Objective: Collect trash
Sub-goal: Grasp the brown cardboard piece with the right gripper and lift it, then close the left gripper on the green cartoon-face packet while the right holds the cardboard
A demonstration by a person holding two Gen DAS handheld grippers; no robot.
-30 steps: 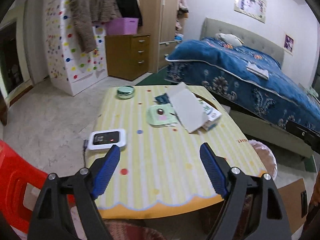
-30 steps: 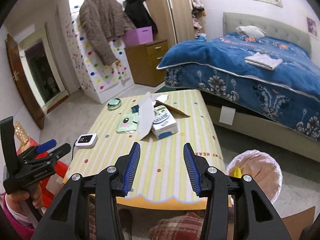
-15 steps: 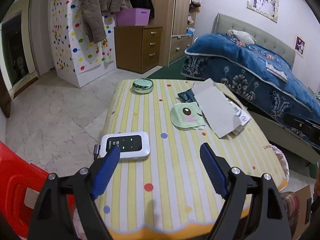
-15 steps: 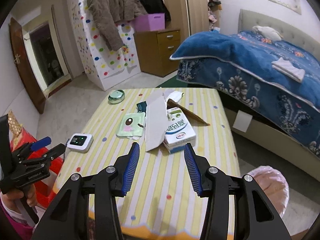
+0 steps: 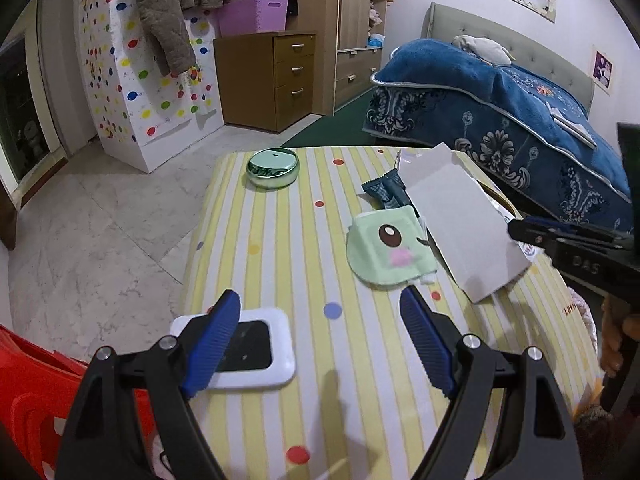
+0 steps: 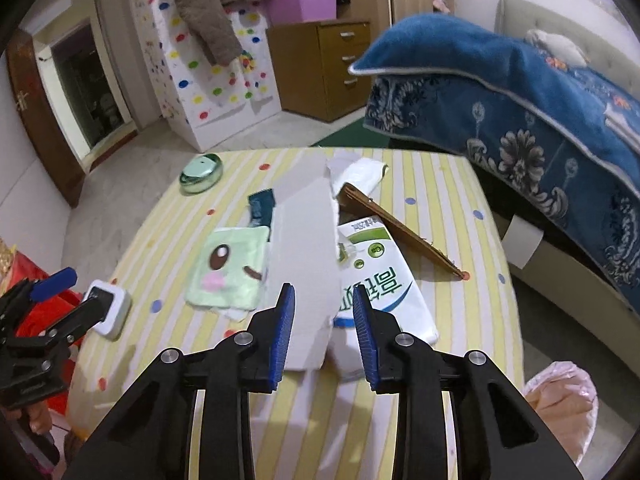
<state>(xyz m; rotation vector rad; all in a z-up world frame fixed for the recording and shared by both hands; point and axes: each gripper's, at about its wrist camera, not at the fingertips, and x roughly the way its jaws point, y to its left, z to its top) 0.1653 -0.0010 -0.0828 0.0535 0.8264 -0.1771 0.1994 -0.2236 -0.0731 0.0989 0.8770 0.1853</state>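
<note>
Right gripper (image 6: 324,320) closing, nothing pinched yet, grey card flap (image 6: 304,248) between its 2 fingers: light, thin, bendy, likely best taken at near edge; left gripper (image 5: 320,344) wide open, empty.

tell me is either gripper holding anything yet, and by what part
Nothing is held. The left gripper is open over the table. The right gripper's jaws are closing around the grey cardboard flap's near edge, not yet pressing it.

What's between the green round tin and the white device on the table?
Nothing: only bare striped tablecloth lies between the green round tin and the white device, as the left wrist view shows.
</note>
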